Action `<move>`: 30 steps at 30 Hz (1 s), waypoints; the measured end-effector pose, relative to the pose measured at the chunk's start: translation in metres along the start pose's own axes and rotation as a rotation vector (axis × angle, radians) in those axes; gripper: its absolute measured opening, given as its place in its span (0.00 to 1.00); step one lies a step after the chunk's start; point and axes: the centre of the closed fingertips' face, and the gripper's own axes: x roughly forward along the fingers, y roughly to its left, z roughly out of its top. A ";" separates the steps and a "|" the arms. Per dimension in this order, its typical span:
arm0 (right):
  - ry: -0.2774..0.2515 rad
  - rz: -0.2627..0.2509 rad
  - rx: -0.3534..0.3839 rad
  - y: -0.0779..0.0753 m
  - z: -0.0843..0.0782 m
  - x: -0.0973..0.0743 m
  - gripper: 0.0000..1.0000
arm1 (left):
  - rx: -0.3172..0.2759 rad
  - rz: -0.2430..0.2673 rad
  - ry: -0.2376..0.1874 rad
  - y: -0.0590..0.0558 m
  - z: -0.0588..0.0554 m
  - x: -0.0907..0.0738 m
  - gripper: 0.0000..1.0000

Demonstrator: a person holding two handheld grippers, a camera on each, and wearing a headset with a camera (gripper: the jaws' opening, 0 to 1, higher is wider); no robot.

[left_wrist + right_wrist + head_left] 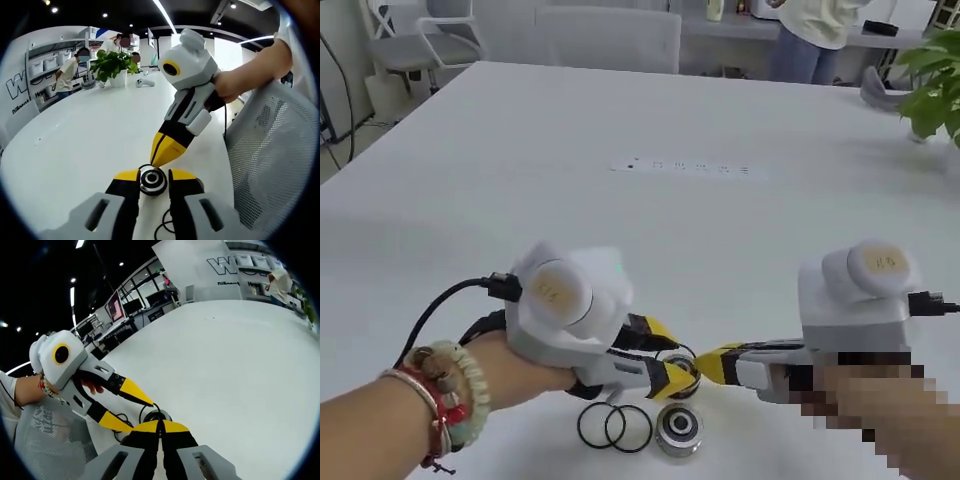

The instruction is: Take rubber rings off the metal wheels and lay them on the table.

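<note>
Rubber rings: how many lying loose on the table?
2. One ring lies on the table near the left gripper; the second ring overlaps it, beside a loose wheel. Another may sit on the held wheel between the left gripper's jaws.

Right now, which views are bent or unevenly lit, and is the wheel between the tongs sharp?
Head view: soft even light, faint shadows, rubber rings on the table sharp. Left gripper view: fisheye bending curves the table's edge; the metal wheel in the left gripper's tongs is sharp; ceiling lamps glare. Right gripper view: same bending, table washed bright white.
</note>
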 end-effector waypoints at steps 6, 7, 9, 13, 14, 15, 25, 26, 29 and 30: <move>-0.003 -0.002 0.003 -0.001 0.000 -0.001 0.00 | 0.021 -0.012 0.003 -0.004 0.004 -0.004 0.18; -0.003 -0.002 0.004 -0.002 0.000 -0.001 0.00 | 0.038 -0.018 0.006 -0.005 0.005 -0.005 0.18; -0.003 -0.003 0.008 -0.002 0.000 -0.001 0.00 | 0.057 -0.026 0.011 -0.008 0.007 -0.006 0.19; -0.005 -0.006 0.013 -0.003 0.000 -0.002 0.00 | 0.070 -0.037 0.004 -0.011 0.012 -0.010 0.20; -0.005 -0.006 0.015 -0.003 0.000 -0.002 0.00 | 0.072 -0.040 0.002 -0.012 0.014 -0.011 0.21; -0.006 -0.006 0.015 -0.003 0.000 -0.002 0.00 | 0.075 -0.040 0.000 -0.012 0.015 -0.012 0.21; -0.018 -0.008 0.021 -0.005 0.002 -0.003 0.00 | 0.091 -0.024 -0.040 -0.012 0.031 -0.020 0.31; -0.020 -0.008 0.023 -0.005 0.002 -0.004 0.00 | 0.090 -0.025 -0.042 -0.012 0.032 -0.020 0.32; -0.026 -0.008 0.028 -0.006 0.004 -0.004 0.00 | 0.088 -0.030 -0.053 -0.014 0.036 -0.021 0.34; -0.027 -0.008 0.029 -0.006 0.004 -0.005 0.00 | 0.088 -0.032 -0.055 -0.014 0.037 -0.022 0.34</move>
